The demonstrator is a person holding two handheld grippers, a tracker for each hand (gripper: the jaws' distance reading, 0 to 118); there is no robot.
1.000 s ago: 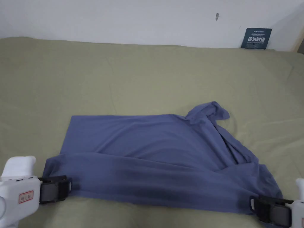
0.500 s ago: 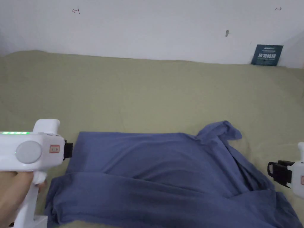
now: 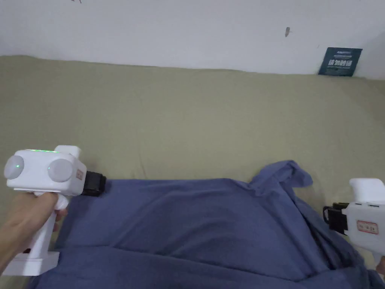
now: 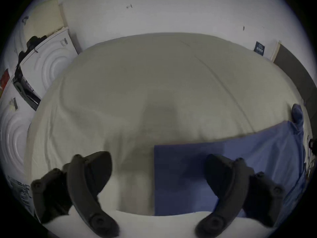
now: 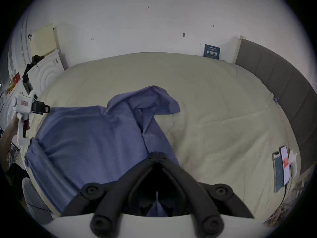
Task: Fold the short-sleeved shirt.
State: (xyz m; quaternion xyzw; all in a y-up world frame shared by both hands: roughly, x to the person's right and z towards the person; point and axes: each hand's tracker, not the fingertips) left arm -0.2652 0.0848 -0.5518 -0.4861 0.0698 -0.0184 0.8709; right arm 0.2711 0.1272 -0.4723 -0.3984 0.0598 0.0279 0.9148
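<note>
The blue short-sleeved shirt (image 3: pixel 195 225) lies on the olive bed sheet (image 3: pixel 188 113), its near edge folded over and one sleeve (image 3: pixel 285 173) rumpled at the far right. My left gripper (image 3: pixel 98 184) hangs open at the shirt's far left corner; in the left gripper view (image 4: pixel 158 157) its jaws stand wide apart, straddling that corner of the shirt (image 4: pixel 188 173). My right gripper (image 3: pixel 326 218) is at the shirt's right edge. In the right gripper view (image 5: pixel 157 154) its jaws meet at the tips over the shirt (image 5: pixel 89 138); I cannot tell whether cloth is pinched.
A dark sign (image 3: pixel 340 62) leans on the white wall behind the bed. Two phones (image 5: pixel 283 166) lie on the sheet far right, near a grey headboard (image 5: pixel 283 80). White appliances (image 4: pixel 46 66) stand left of the bed.
Both grippers have let go of the shirt's near edge and moved away from me, the left to the far left corner, the right to the right edge. The head camera has also shifted.
</note>
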